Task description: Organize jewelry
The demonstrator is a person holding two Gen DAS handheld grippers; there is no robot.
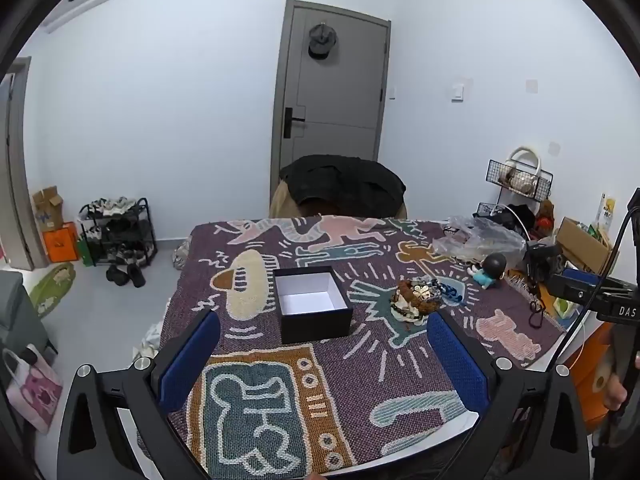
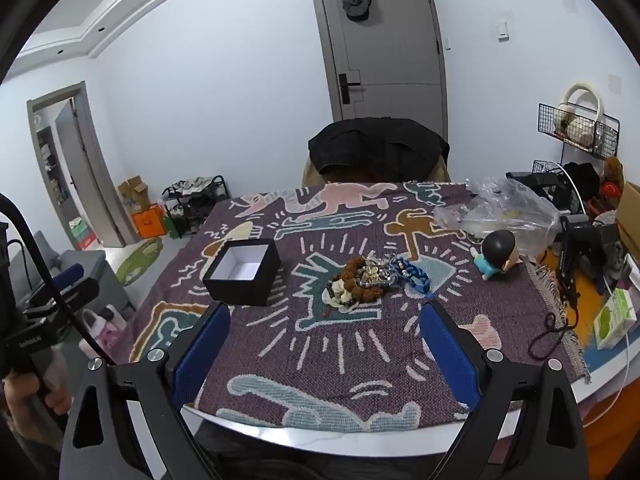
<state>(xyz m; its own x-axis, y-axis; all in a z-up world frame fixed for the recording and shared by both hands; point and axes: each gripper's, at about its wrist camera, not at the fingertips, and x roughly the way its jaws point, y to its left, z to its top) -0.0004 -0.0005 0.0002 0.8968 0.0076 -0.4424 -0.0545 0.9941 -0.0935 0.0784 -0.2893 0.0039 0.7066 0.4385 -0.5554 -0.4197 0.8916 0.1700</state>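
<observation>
We hold both grippers, left (image 1: 324, 354) and right (image 2: 324, 344), spread wide and empty. The beaded jewelry pile (image 2: 374, 280) sprawls left-to-right beside the open black box (image 2: 242, 272) on the patterned woven cloth (image 2: 340, 360).

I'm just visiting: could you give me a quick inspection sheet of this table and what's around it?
Surface: table under a patterned woven cloth.
Job's things: open black box, empty; jewelry pile on the cloth beside it.
Clutter: toy figure, plastic bag, green carton.
Grippers: left gripper and right gripper both open, holding nothing.
Cables: dark cord at the table's right edge.
Surroundings: closed grey door, shoe rack.
</observation>
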